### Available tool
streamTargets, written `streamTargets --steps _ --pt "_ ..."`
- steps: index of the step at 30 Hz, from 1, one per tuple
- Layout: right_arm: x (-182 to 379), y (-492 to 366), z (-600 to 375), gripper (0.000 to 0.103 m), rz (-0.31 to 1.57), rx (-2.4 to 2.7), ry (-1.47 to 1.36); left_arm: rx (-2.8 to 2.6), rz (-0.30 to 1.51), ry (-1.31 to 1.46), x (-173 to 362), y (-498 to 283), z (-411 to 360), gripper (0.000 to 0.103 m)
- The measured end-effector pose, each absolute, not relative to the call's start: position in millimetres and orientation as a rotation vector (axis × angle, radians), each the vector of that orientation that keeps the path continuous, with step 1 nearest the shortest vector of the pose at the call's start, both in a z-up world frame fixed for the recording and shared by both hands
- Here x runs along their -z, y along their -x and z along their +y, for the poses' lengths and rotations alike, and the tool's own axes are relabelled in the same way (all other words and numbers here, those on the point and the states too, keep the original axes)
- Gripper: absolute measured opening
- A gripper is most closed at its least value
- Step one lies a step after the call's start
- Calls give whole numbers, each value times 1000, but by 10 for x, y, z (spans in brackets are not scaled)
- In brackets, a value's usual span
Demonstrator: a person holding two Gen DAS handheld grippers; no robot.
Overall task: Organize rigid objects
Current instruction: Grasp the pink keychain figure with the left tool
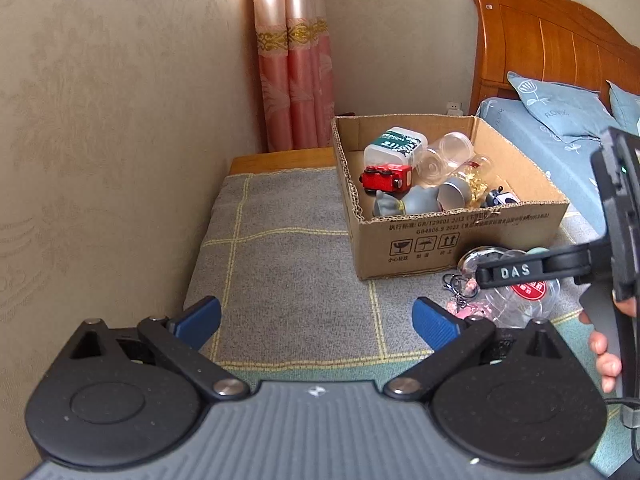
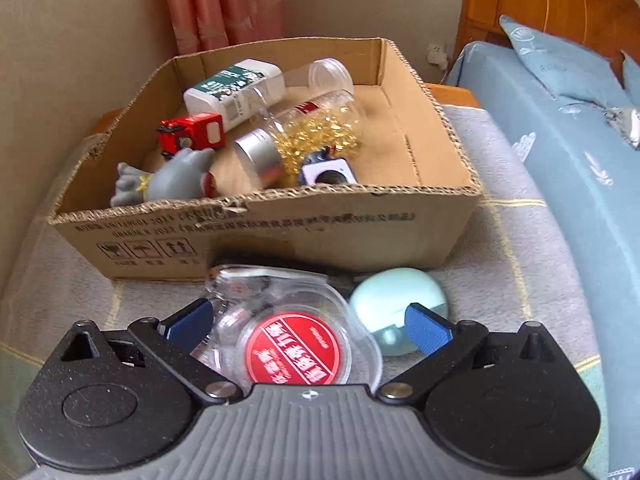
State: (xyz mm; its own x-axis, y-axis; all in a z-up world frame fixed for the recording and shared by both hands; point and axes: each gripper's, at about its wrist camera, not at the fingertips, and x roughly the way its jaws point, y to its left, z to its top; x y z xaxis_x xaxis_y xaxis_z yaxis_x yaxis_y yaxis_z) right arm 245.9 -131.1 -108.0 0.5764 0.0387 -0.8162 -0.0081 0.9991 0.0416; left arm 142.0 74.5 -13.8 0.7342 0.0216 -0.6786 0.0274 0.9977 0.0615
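Observation:
An open cardboard box (image 1: 460,236) (image 2: 280,232) stands on a grey checked blanket (image 1: 288,280). It holds a red toy truck (image 2: 192,134), a grey figurine (image 2: 168,180), a white bottle (image 2: 236,88), clear jars and a jar of gold beads (image 2: 320,132). In front of the box lie a clear plastic container with a red label (image 2: 296,348) (image 1: 528,292), a pale green round case (image 2: 400,300) and a keychain (image 1: 460,292). My right gripper (image 2: 308,324) is open, its fingers on either side of the clear container. My left gripper (image 1: 316,320) is open and empty over the blanket.
A wall runs along the left. Pink curtains (image 1: 296,80) hang behind the box. A bed with blue bedding (image 2: 580,160) and a wooden headboard (image 1: 540,40) lies to the right. A wooden ledge (image 1: 280,160) shows beyond the blanket.

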Motion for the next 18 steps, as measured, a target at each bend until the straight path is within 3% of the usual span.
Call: streamTargets --steps 18 --pt "1185 -1695 -1796 103 935 -44 133 73 761 -135 182 -1490 422 101"
